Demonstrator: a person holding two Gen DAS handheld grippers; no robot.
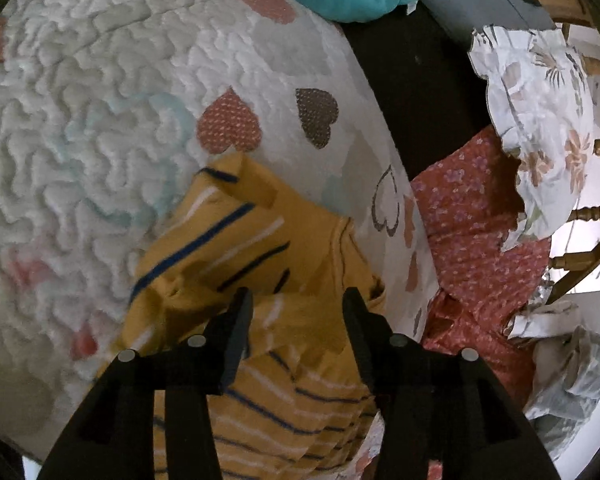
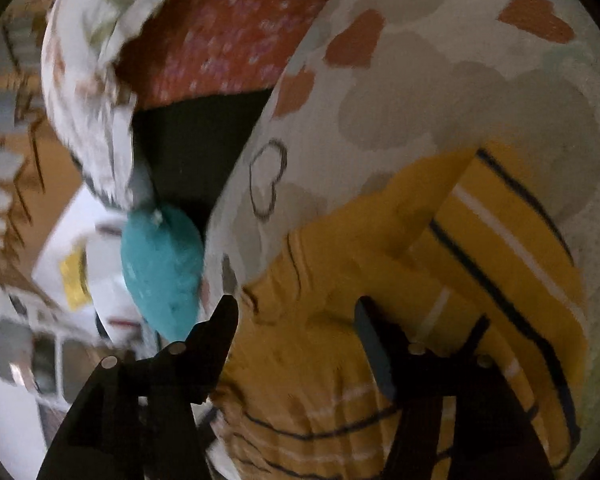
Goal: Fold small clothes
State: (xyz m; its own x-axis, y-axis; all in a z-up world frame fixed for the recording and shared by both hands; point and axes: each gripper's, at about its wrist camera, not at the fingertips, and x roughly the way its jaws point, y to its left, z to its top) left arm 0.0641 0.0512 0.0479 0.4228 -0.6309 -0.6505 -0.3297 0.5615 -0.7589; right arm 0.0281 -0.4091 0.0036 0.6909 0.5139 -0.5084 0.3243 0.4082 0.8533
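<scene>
The mustard striped shirt (image 1: 260, 264) lies crumpled on the quilted bedspread (image 1: 100, 100) near the bed's edge, directly under both grippers. The left gripper (image 1: 298, 300) tilts downward over it, jaws parted, nothing pinched. The right gripper (image 2: 296, 312) also angles down, jaws wide apart above the fabric, holding nothing. The knit carries thin navy and white stripes; the bedspread is puffy with heart patches.

Both views are dim, with heavy fisheye bending and black corners. The left wrist view is mostly sharp; daylight glares white at four o'clock, and the yellow striped shirt (image 1: 244, 264) smears slightly. The right wrist view is motion-blurred throughout, worst at nine o'clock, where pale brightness washes out
</scene>
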